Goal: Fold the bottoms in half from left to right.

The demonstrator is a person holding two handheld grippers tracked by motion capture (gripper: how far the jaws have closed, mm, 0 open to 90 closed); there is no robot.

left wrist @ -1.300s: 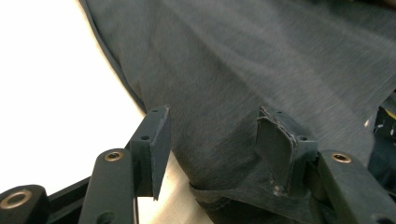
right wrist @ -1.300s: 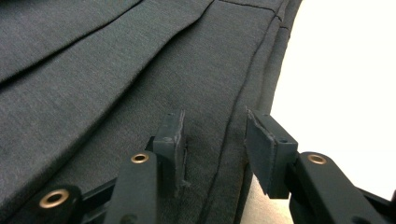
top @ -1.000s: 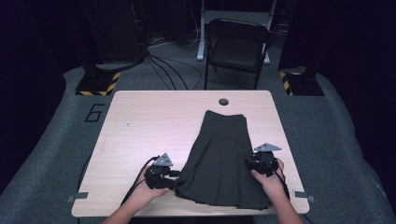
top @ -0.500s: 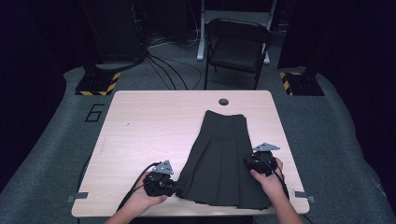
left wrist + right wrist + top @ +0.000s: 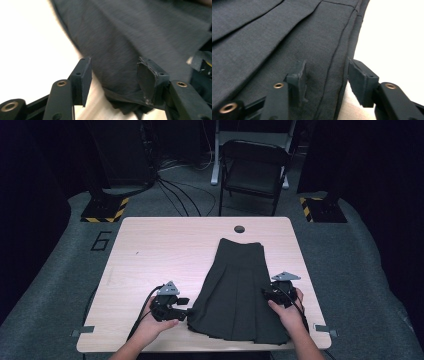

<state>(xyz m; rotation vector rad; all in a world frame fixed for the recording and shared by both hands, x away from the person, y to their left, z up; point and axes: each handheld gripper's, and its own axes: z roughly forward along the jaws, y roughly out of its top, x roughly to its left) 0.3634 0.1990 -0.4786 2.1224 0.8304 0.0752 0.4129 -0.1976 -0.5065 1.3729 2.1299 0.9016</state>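
Since the earlier frames, the left gripper (image 5: 187,312) has slid a little toward the near left edge of the skirt (image 5: 237,292), and its jaws have just been opening; the right gripper's jaws have just been opening too, while that hand has kept its place.

From the high view, the dark pleated skirt lies flat on the wooden table (image 5: 150,250), right of the middle, with its narrow waist at the far end and its wide hem at the near edge. The left gripper sits at the skirt's near left edge, held by the left hand (image 5: 157,325). The right gripper (image 5: 267,295) rests on the skirt's right edge, with the right hand (image 5: 287,312) behind it. A folding chair (image 5: 255,170) stands beyond the table.

Seen from the left gripper view, its jaws stand apart, with a bunched fold of the skirt (image 5: 130,45) lying between them, not pinched.

Seen from the right gripper view, its jaws stand apart across the skirt's (image 5: 287,32) side seam, one over the cloth and one over the bare table (image 5: 397,37); they press on nothing.
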